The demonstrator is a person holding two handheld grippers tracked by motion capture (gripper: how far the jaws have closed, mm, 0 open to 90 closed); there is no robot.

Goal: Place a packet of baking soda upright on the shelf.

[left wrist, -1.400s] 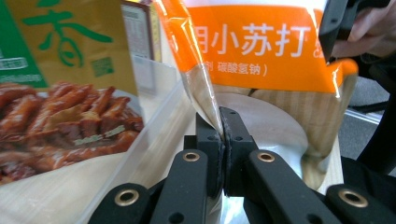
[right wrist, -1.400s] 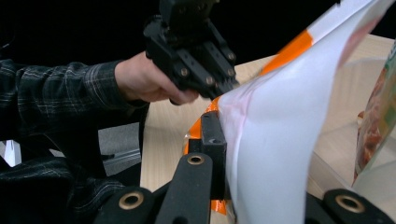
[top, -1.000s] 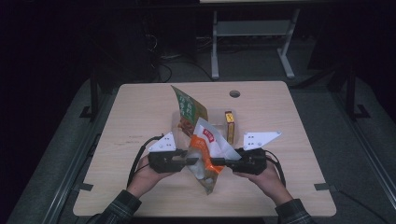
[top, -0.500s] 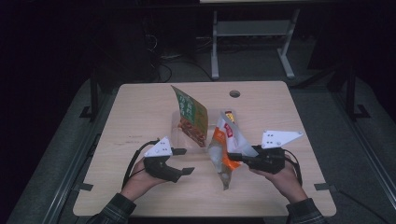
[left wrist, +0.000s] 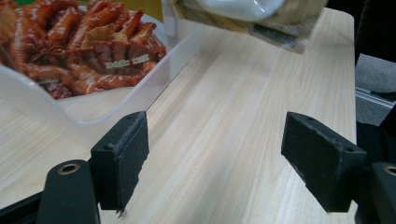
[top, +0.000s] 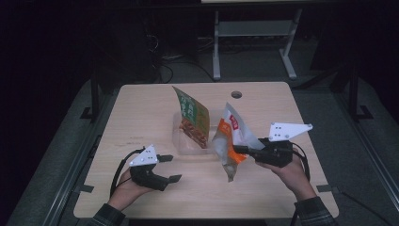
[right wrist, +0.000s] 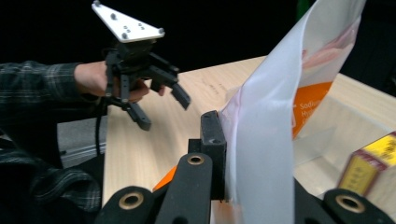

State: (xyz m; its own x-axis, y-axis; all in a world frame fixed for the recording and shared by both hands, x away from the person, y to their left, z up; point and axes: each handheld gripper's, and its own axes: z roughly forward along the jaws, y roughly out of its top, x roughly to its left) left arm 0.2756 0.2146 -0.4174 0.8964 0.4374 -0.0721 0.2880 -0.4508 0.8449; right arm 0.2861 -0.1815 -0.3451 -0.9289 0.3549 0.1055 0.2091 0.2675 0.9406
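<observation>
orange and white bag (right wrist: 308,100): black print on its orange panel, right gripper view, first line reads "Sodium", the line under it begins "Hy", rest cut off | green bag (left wrist: 88,51), in the tray: small pale print over the food photo, too blurred to read

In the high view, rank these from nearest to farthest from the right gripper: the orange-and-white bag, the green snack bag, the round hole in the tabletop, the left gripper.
1. orange-and-white bag: clamped in the right gripper.
2. green snack bag: up-left, standing in the clear tray.
3. round hole: straight beyond, at the far edge.
4. left gripper: across the table, left and near.

Hole and bag come close.
</observation>
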